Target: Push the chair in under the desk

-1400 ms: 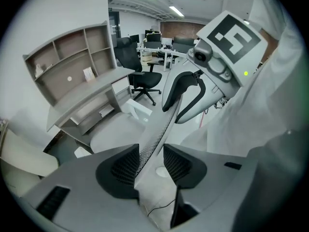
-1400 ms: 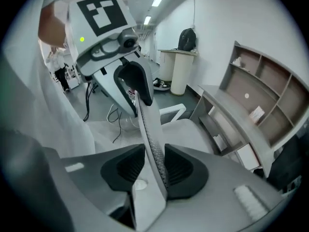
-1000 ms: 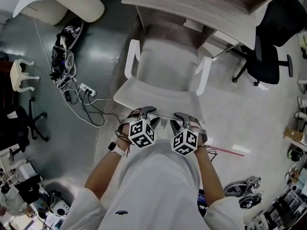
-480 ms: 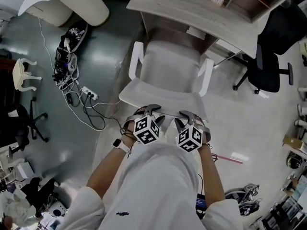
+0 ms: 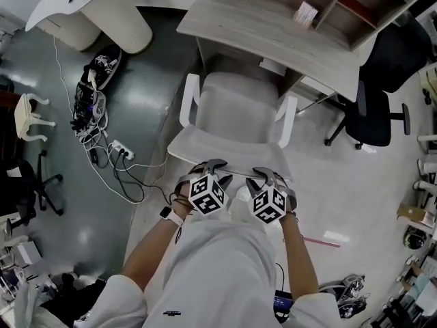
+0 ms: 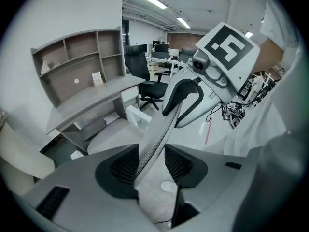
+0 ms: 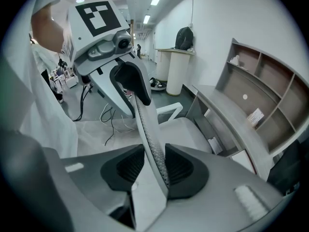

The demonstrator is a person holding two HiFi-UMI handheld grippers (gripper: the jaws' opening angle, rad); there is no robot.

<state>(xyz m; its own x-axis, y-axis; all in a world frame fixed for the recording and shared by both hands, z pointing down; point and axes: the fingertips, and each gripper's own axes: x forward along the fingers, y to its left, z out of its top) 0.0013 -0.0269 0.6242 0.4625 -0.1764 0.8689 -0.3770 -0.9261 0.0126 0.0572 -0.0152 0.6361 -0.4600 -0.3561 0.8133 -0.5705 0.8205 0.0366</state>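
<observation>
A pale grey chair (image 5: pixel 235 108) with white armrests faces the light wooden desk (image 5: pixel 273 26), and the front of its seat is at the desk's edge. I stand behind it. My left gripper (image 5: pixel 213 164) and right gripper (image 5: pixel 263 174) straddle the top edge of the backrest (image 5: pixel 225 149) side by side. In the left gripper view the mesh backrest (image 6: pixel 161 129) runs between the jaws of that gripper (image 6: pixel 150 166), closed on it. In the right gripper view the backrest (image 7: pixel 147 129) fills the gap of that gripper (image 7: pixel 155 167); its jaws have just been opening a little but still touch the mesh.
A black office chair (image 5: pixel 372 101) stands to the right of the desk. Power strips and tangled cables (image 5: pixel 102 125) lie on the dark floor at the left, near a white pedestal (image 5: pixel 126 26) and a small white stool (image 5: pixel 27 111). A pink strip (image 5: pixel 321 241) lies on the floor.
The chair and both grippers have moved forward towards the desk. More of the desk top and its shelves now shows. Both grippers stay on the backrest.
</observation>
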